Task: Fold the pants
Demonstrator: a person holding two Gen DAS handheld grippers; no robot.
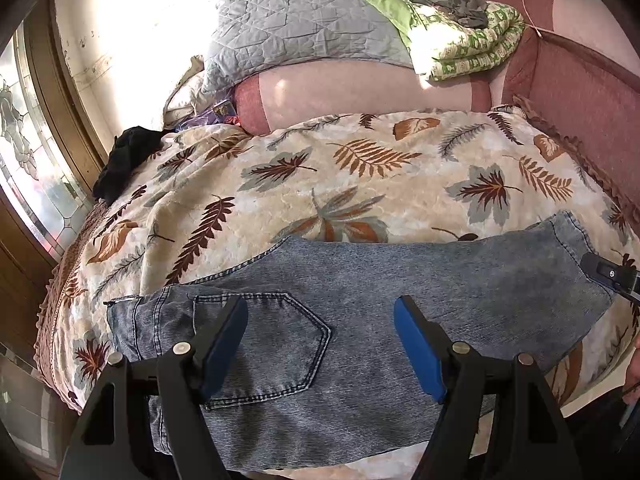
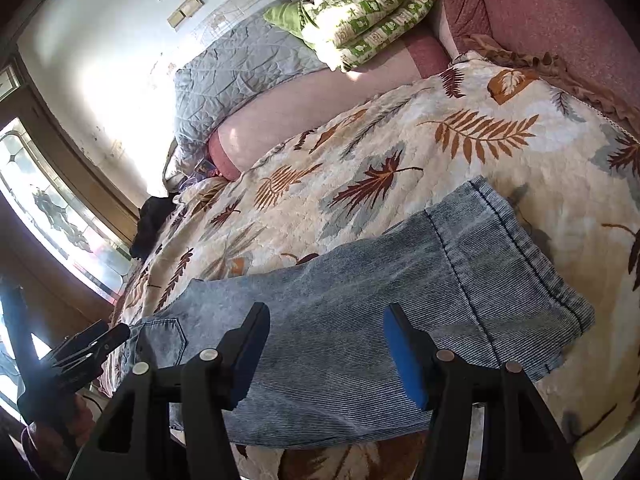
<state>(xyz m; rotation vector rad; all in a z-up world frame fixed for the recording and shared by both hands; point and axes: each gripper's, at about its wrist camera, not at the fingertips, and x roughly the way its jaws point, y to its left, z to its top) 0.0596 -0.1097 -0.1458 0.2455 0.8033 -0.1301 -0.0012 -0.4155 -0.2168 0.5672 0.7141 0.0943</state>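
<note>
Over at the left edge of the bed a black garment (image 1: 124, 160) is lying bunched up, right beside the leaded-glass window (image 1: 24, 148), and the leaf-print bedspread (image 1: 360, 176) is stretching across the whole mattress. Along the far edge a grey quilted blanket (image 1: 296, 28) is sitting folded on the pink bolster (image 1: 360, 88), with a green patterned quilt (image 1: 468, 44) piled just beside it toward the right far corner, where the red padded headboard (image 1: 576, 80) is curving round. Nothing is lying on top of the pants (image 1: 360, 300), which are resting flat along the near edge of the bed, folded leg over leg; the long axis is running left to right, waistband and back pocket (image 1: 260, 344) pointing to the left edge, hems (image 2: 516, 264) pointing to the right edge. The left gripper (image 1: 320, 344) is hovering low over the pocket end, fingers (image 1: 420, 356) spread wide, holding nothing. The right gripper (image 2: 326, 352) is hanging over the leg section, tilted in its view so the bed is slanting, its blue pads (image 2: 404, 356) also standing wide apart with only denim showing between them, and whether they are touching the cloth cannot be told.
</note>
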